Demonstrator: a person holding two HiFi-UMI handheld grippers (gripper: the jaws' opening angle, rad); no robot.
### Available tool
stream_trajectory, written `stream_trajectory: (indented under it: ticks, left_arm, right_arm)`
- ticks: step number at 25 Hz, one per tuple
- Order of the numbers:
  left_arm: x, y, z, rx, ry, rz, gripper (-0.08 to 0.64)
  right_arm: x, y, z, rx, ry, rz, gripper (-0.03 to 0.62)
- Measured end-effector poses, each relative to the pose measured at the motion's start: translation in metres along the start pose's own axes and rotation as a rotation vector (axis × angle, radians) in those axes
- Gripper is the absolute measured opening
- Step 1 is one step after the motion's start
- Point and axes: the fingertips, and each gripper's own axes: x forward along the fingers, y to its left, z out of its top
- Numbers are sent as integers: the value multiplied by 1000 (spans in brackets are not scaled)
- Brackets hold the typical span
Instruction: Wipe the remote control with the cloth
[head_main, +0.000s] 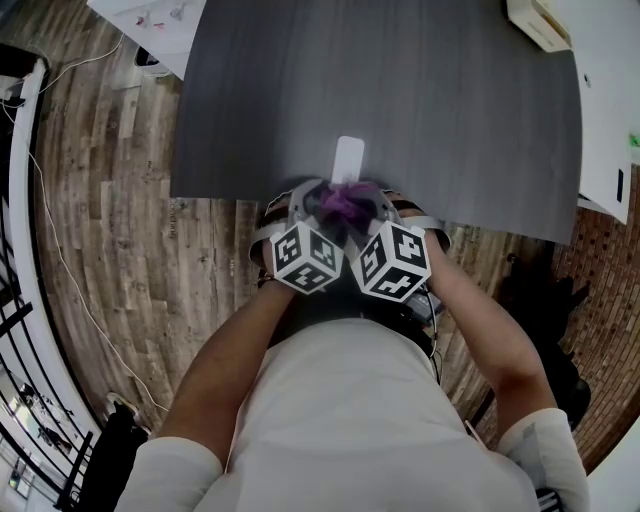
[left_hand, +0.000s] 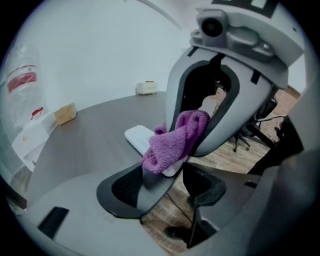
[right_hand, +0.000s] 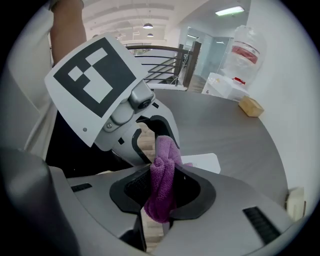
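The white remote control (head_main: 348, 158) lies at the near edge of the grey table (head_main: 450, 110), its near end sticking out over the floor. In the left gripper view that end of the remote control (left_hand: 140, 138) sits pinched between the tips of my left gripper (left_hand: 181, 171). The purple cloth (left_hand: 176, 140) rests bunched on the remote's near half. My right gripper (right_hand: 162, 192) is shut on the cloth (right_hand: 162, 180), which hangs between its jaws. In the head view both grippers meet over the cloth (head_main: 345, 203), and their marker cubes hide the fingertips.
A small cardboard box (left_hand: 65, 113), a white box (left_hand: 146, 88) and a clear plastic container (left_hand: 22, 85) stand at the table's far side. Wood floor (head_main: 110, 230) with a loose cable lies to the left. An office chair (left_hand: 250, 132) stands beyond the table's edge.
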Motion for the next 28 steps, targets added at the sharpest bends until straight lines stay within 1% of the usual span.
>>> stream_trajectory:
  ticks: [2, 5, 7, 9, 12, 15, 17, 20, 22, 23, 25, 27, 28]
  left_arm:
    - [0, 1, 0, 0, 0, 0, 250]
    - [1, 2, 1, 1, -6, 1, 250]
    - [0, 1, 2, -4, -15, 3, 250]
    - [0, 0, 3, -16, -25, 4, 250]
    - [0, 1, 4, -50, -40, 10, 249]
    - [-3, 3, 4, -105, -53, 26, 249]
    - [-8, 3, 5, -156, -67, 39, 249]
    - [-20, -5, 8, -266, -97, 38, 239]
    - [-26, -17, 11, -324, -114, 1, 198]
    - [-27, -25, 13, -337, -121, -30, 167]
    - [-26, -43, 21, -342, -139, -114, 110]
    - [-22, -59, 29, -336, -160, -198, 98]
    - [-20, -64, 31, -334, -166, -227, 91]
  right_arm:
    - [-1, 7, 0, 28, -2, 43, 101]
    - [-6, 19, -2, 73, -4, 130, 101]
    - [-10, 20, -3, 97, -12, 156, 101]
    - [-16, 16, -3, 92, -19, 164, 101]
    - [-26, 2, 0, 27, -14, 146, 101]
    - [-29, -25, -1, -56, 17, 91, 101]
    - [-27, -47, -1, -99, 44, 51, 101]
    - [-21, -78, 4, -166, 91, -3, 101]
    - [-13, -95, 8, -228, 131, -38, 101]
    - [-9, -102, 10, -262, 152, -54, 101]
    - [-2, -114, 12, -325, 189, -73, 101]
    - [5, -120, 15, -377, 215, -72, 101]
    - [9, -120, 16, -400, 228, -65, 101]
